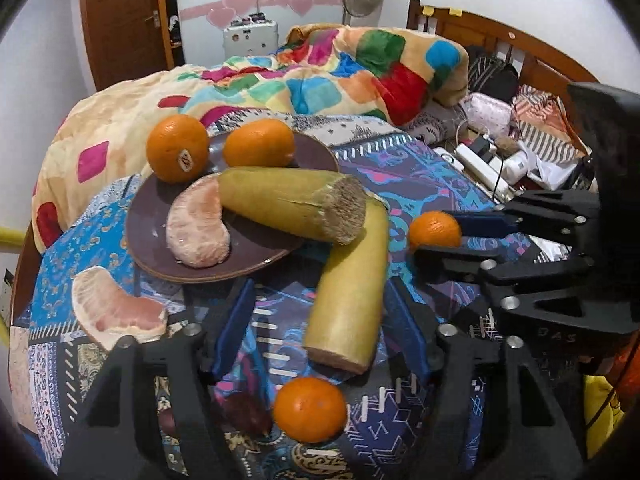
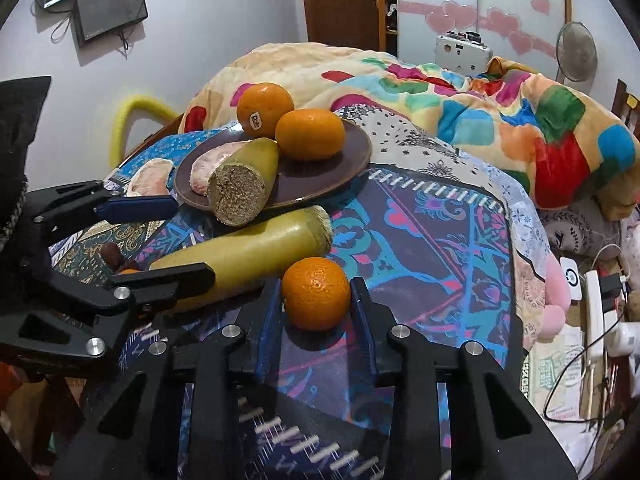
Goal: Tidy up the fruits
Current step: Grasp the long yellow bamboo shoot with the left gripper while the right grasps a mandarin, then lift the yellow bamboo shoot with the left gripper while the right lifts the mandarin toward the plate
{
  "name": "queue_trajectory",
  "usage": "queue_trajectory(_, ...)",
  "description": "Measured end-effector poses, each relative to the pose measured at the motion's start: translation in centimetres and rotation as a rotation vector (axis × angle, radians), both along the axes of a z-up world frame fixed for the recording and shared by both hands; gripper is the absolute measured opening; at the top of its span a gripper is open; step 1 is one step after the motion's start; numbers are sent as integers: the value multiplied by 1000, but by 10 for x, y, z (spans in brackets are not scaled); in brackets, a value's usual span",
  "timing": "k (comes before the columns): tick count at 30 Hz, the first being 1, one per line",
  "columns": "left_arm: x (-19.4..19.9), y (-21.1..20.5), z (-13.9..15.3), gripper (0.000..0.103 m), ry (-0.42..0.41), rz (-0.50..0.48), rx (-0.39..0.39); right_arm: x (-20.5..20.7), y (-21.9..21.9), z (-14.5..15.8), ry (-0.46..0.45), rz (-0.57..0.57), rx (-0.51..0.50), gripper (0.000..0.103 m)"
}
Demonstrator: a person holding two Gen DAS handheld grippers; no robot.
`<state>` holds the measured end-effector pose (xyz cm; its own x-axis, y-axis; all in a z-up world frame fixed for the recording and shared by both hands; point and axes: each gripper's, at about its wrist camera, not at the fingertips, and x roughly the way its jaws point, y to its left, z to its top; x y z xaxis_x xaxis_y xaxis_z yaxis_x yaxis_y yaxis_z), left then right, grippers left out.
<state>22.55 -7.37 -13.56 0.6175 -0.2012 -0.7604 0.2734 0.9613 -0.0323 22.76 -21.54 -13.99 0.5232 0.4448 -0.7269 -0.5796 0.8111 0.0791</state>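
Note:
A brown plate (image 1: pixel 160 216) (image 2: pixel 352 152) holds two oranges (image 1: pixel 178 148) (image 2: pixel 310 133), a pomelo wedge (image 1: pixel 198 228) and a yellow-green stalk piece (image 1: pixel 288 208) (image 2: pixel 244 188). A second stalk piece (image 1: pixel 352 284) (image 2: pixel 240 256) lies on the cloth between the fingers of my open left gripper (image 1: pixel 320 320) (image 2: pixel 154 236). My right gripper (image 2: pixel 316 304) (image 1: pixel 438 232) has its jaws around a small orange (image 2: pixel 316 294) (image 1: pixel 435 230) resting on the cloth. Another small orange (image 1: pixel 310 408) and a pomelo wedge (image 1: pixel 116 312) lie loose.
A dark red fruit (image 1: pixel 244 412) lies near the left gripper. A bright patchwork blanket (image 1: pixel 340 68) is heaped behind the plate. Chargers and cables (image 1: pixel 484 160) (image 2: pixel 592 304) clutter the right side. The patterned bedcloth (image 2: pixel 432 240) covers the work area.

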Motion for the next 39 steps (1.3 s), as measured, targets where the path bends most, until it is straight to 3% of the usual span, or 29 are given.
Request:
queue_trajectory(3,3,-4,-2,46,36,-18,-38,-3,-9,4,-6,-11,10,31)
queue_trajectory(5,2,-7,-3,41,46,-23,-46,-6,-15,7,-18,-22,13,31)
queue_trajectory(24,-68,-29,3,38,50,23,36,-50,-46,25,-46,-4,42,31)
queue_trajectory(39,-28,-43,1,38,110,-11,88,-54,-44,25,-44,-6,50,31)
